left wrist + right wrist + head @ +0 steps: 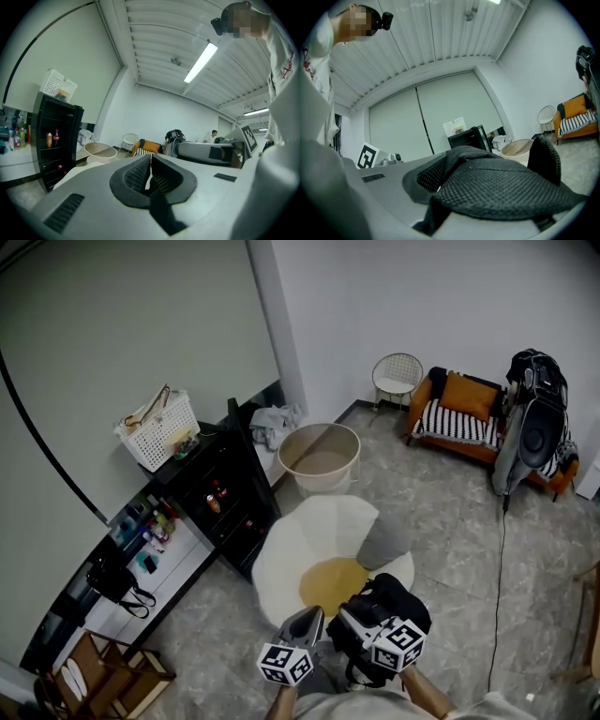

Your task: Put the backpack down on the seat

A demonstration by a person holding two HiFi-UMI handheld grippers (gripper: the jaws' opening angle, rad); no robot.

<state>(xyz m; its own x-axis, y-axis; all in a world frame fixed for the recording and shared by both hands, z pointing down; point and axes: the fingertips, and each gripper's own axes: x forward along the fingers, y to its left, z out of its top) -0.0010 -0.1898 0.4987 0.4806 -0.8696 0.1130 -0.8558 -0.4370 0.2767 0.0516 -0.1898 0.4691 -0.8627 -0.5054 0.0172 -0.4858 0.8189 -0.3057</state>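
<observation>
The seat is a white round chair [300, 545] with a yellow cushion [333, 582], seen in the middle of the head view. Over its near edge hangs the black backpack [392, 596]. My right gripper [356, 622] is shut on the backpack's black mesh strap [501, 187], which drapes across the jaws in the right gripper view, and the right gripper [454, 161] points level. My left gripper [307, 620] is just to the left of it and apart from the bag. In the left gripper view the left gripper [151, 174] is shut, with nothing between the pads.
A beige tub [321, 457] stands just beyond the chair. A black cabinet [223, 491] with a white basket [157, 430] on top lines the left wall. At the back right are an orange sofa [464, 418], a wire stool [397, 376] and a grey upright appliance [527, 432] with a cable [499, 559].
</observation>
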